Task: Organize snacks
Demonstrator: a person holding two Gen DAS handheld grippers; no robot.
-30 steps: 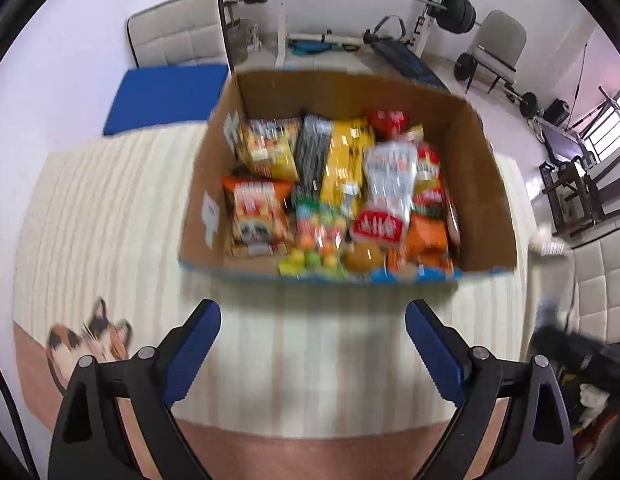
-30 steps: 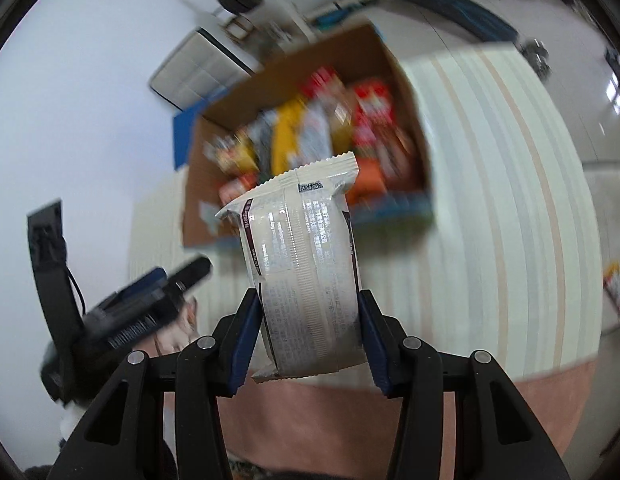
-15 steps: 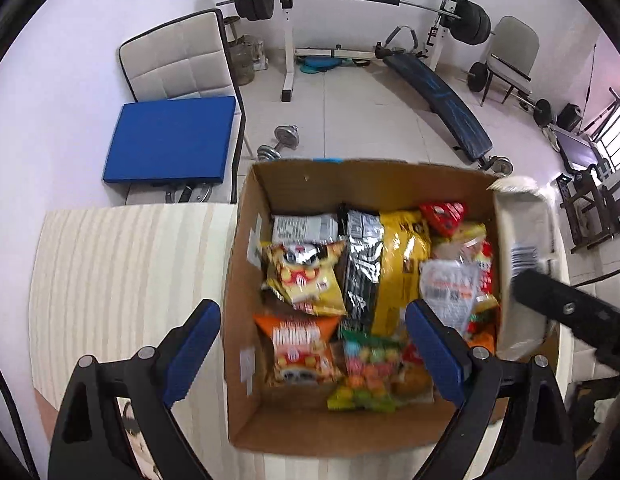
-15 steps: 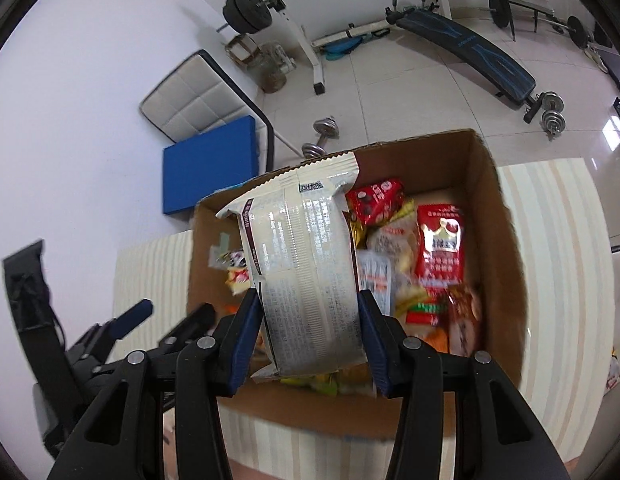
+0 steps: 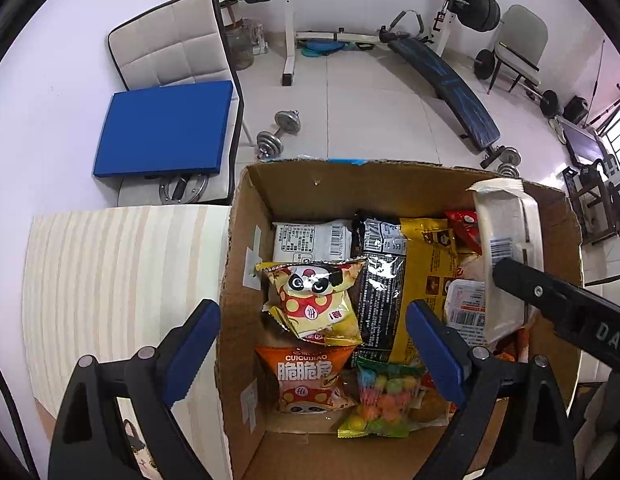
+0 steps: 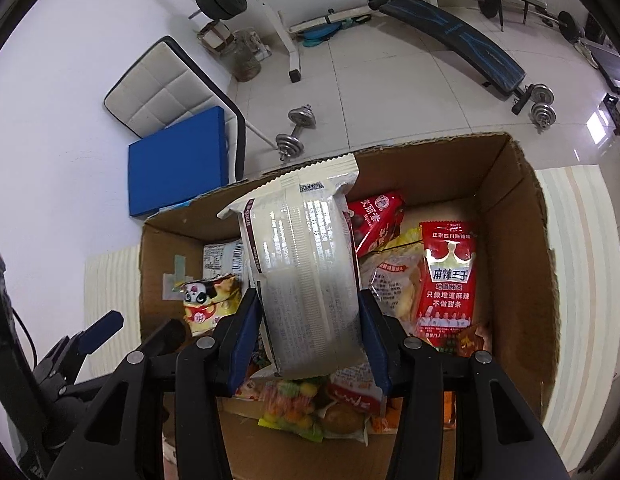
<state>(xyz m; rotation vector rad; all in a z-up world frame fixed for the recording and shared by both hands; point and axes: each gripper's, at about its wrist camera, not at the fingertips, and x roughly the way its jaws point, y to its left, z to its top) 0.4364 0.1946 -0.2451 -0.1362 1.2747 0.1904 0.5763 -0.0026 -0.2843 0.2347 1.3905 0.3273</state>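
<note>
My right claw (image 6: pixel 306 334) clamped white pack (image 6: pixel 306 280) mid-body, hung over box (image 6: pixel 522 264). Pack looked light, crinkly, film slick; contents probably crushable, so gentle squeeze across flat sides. Left claw (image 5: pixel 314 354) gaped empty above box's left wall.

A blue pad (image 5: pixel 164 128) lay on a white chair (image 5: pixel 170 46). Behind stood a barbell rack (image 5: pixel 288 20), a slanted bench (image 5: pixel 446 90) and a dumbbell (image 5: pixel 279 133).
</note>
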